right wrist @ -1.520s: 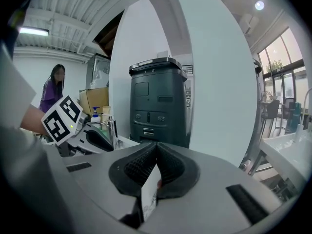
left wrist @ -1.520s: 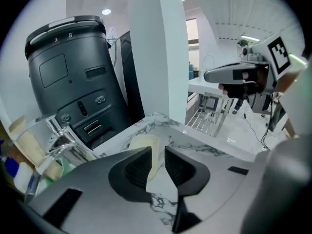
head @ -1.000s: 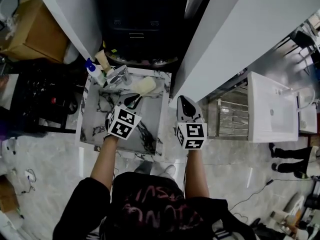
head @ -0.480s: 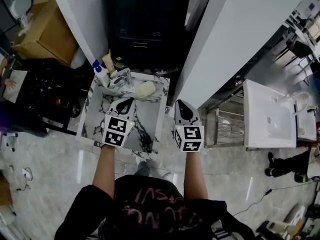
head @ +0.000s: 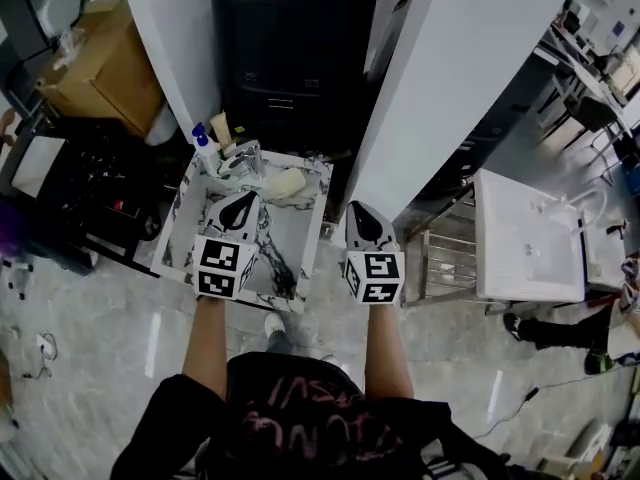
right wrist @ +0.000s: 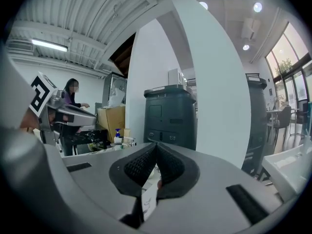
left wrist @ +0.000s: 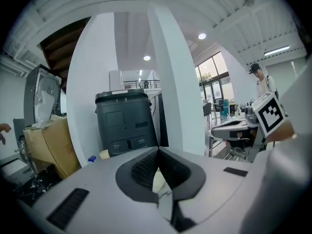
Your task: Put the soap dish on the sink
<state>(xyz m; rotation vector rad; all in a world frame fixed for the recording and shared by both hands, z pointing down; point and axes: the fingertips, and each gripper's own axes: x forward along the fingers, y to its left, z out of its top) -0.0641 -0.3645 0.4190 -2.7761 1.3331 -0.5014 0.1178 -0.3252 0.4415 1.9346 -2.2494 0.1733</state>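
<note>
A cream soap dish (head: 287,184) lies on the back rim of the marble sink (head: 300,268), just right of the chrome tap (head: 243,158). In the head view my left gripper (head: 240,201) hovers over the basin, a little short and left of the dish, shut with nothing in it. My right gripper (head: 365,218) hangs just past the sink's right edge, also shut and empty. In the left gripper view the left gripper (left wrist: 157,152) has its jaws meeting at the tip. The right gripper (right wrist: 156,147) looks the same in its own view.
A blue-capped bottle (head: 205,148) and a cream bottle (head: 222,128) stand at the sink's back left corner. Behind is a dark bin (head: 290,48) between white columns (head: 450,78). A metal rack (head: 445,258) and white basin (head: 525,238) are right, a cardboard box (head: 100,68) left.
The left gripper has drawn back and slightly left, away from the soap dish. The right gripper stays beside the sink. The head view has shifted a little.
</note>
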